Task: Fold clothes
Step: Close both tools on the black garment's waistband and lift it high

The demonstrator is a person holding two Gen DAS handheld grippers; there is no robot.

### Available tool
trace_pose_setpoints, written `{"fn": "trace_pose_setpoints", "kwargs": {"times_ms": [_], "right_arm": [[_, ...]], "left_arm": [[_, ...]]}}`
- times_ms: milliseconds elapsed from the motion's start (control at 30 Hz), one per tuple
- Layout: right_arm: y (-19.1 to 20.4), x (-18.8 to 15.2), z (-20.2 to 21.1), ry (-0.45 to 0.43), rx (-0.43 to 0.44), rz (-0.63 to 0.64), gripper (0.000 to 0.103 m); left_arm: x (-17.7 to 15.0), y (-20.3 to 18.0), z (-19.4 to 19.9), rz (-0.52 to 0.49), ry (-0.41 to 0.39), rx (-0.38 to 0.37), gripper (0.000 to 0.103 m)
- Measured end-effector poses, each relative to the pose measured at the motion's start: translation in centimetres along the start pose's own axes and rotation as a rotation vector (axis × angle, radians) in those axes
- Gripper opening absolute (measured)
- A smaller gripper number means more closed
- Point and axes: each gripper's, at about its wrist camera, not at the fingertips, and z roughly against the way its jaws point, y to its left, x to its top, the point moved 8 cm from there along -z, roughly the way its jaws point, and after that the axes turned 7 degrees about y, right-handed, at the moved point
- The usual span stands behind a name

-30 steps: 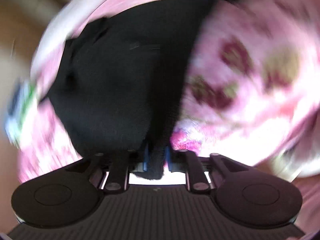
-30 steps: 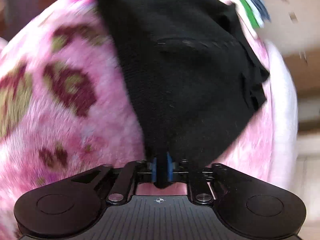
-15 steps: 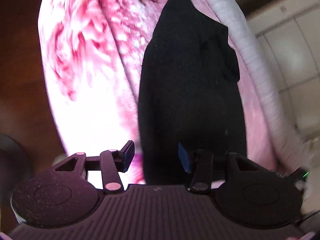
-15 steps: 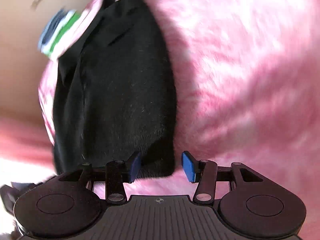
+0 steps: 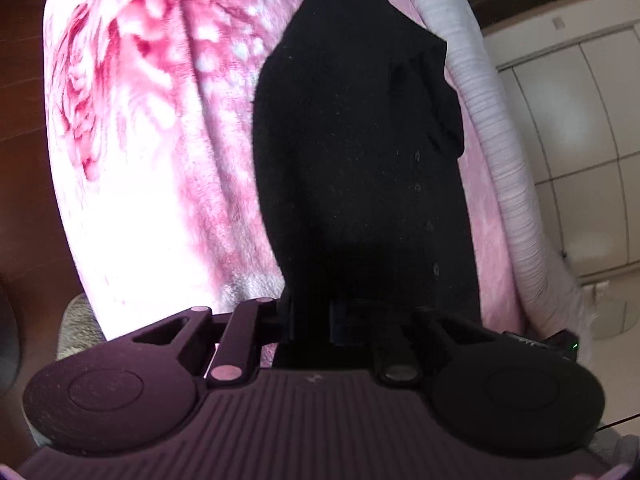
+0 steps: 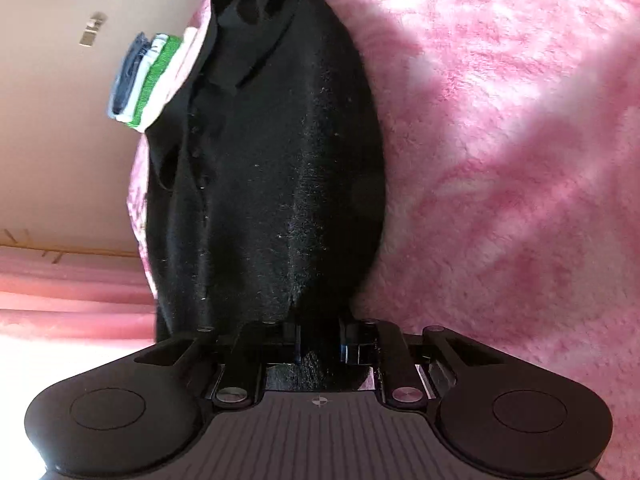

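The black garment (image 5: 360, 168) is lying lengthwise on the pink blanket (image 5: 160, 160), near the stack of folded clothes (image 6: 148, 76). The left gripper (image 5: 310, 322) and right gripper (image 6: 320, 344) are closing on its near edge, likely for folding it over.

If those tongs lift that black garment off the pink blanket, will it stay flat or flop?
Probably flop: the black garment already bunches and creases near its collar. It looks light, a thin knit lying on the pink blanket. Likely not slippery; lint clings to it, and both tongs are closing on its edge.
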Motion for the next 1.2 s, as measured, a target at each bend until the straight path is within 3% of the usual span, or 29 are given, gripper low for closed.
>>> {"fn": "trace_pose_setpoints", "kwargs": {"times_ms": [133, 233, 367, 533, 633, 667, 767, 833, 900, 1000, 1133, 1200], "right_arm": [[1.3, 0.0, 1.6, -0.031, 0.015, -0.013, 0.01], [5.4, 0.4, 6.0, -0.103, 0.151, -0.016, 0.009], [13.6, 2.3, 15.0, -0.272, 0.344, 0.028, 0.008], [26.1, 3.9, 27.8, -0.486, 0.536, 0.246, 0.008], [33.3, 3.3, 35.3, -0.624, 0.64, 0.403, 0.008], [35.3, 2.9, 37.4, -0.667, 0.657, 0.45, 0.008], [38.0, 4.3, 40.1, -0.702, 0.522, 0.397, 0.008], [39.2, 4.9, 41.7, -0.681, 0.502, 0.323, 0.008], [41.3, 2.6, 44.3, -0.743, 0.518, 0.427, 0.008], [41.3, 0.6, 47.0, -0.811, 0.508, 0.444, 0.008], [39.0, 0.9, 46.5, -0.689, 0.429, 0.264, 0.008], [39.2, 0.8, 47.2, -0.705, 0.405, 0.283, 0.008]], "left_arm": [[1.4, -2.4, 2.1, -0.043, -0.012, 0.017, 0.007], [4.0, -6.5, 7.5, -0.077, -0.116, -0.042, 0.007], [9.9, -16.1, 17.4, -0.184, -0.329, -0.2, 0.007], [15.9, -30.9, 30.8, -0.439, -0.565, -0.376, 0.007], [17.5, -36.8, 36.2, -0.48, -0.632, -0.451, 0.008], [18.2, -38.2, 37.1, -0.474, -0.63, -0.456, 0.008], [21.2, -40.4, 36.7, -0.391, -0.545, -0.401, 0.007], [20.7, -42.0, 37.7, -0.397, -0.53, -0.417, 0.007], [19.2, -43.1, 39.9, -0.477, -0.592, -0.439, 0.007], [18.6, -42.8, 39.6, -0.404, -0.545, -0.504, 0.008], [17.9, -43.1, 38.2, -0.403, -0.444, -0.448, 0.007], [19.5, -43.5, 37.7, -0.395, -0.409, -0.468, 0.008]]}}
